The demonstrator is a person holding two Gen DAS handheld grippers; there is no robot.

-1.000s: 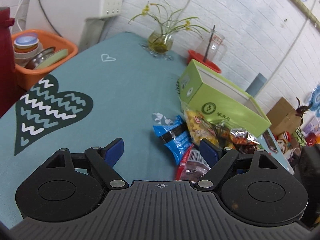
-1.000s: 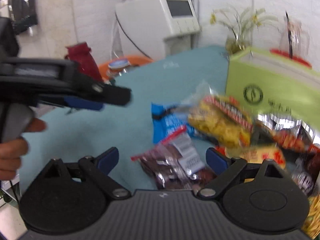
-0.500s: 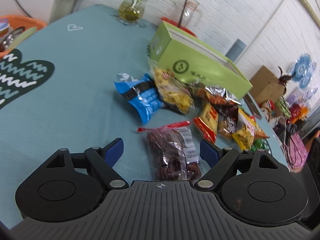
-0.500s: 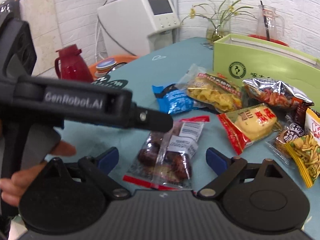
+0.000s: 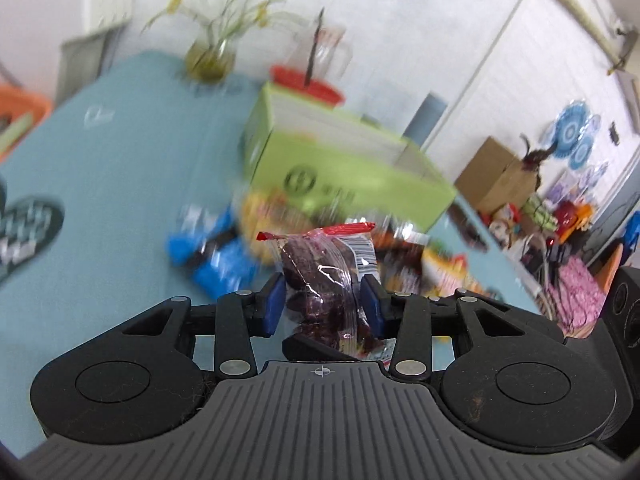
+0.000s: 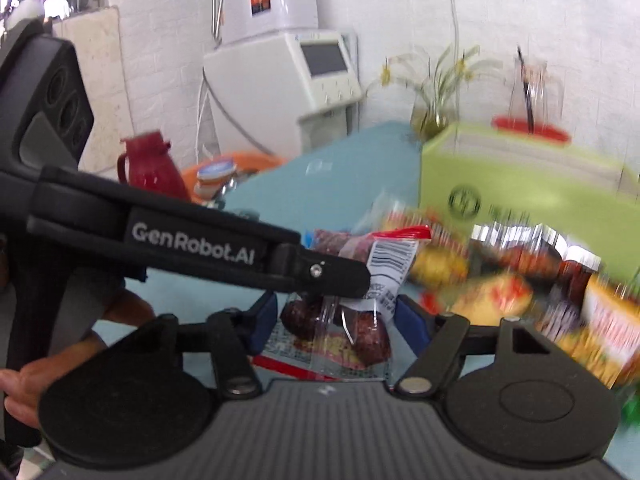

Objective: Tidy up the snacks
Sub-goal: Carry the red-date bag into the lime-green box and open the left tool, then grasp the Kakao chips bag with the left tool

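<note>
White brick wall, teal tablecloth [image 5: 132,168], green box [image 5: 344,168] mid-frame, blurred snack pile [image 6: 520,280] at right, left gripper [image 5: 323,305] closing on clear bag of dark snacks [image 5: 324,276] at centre, right gripper [image 6: 334,322] closing, same bag between its pads, contact unclear.

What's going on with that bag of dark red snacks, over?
Both grippers closing on the clear bag of dark red snacks: left gripper pinching it, right gripper around its lower end. Green box behind, unobstructed.
</note>
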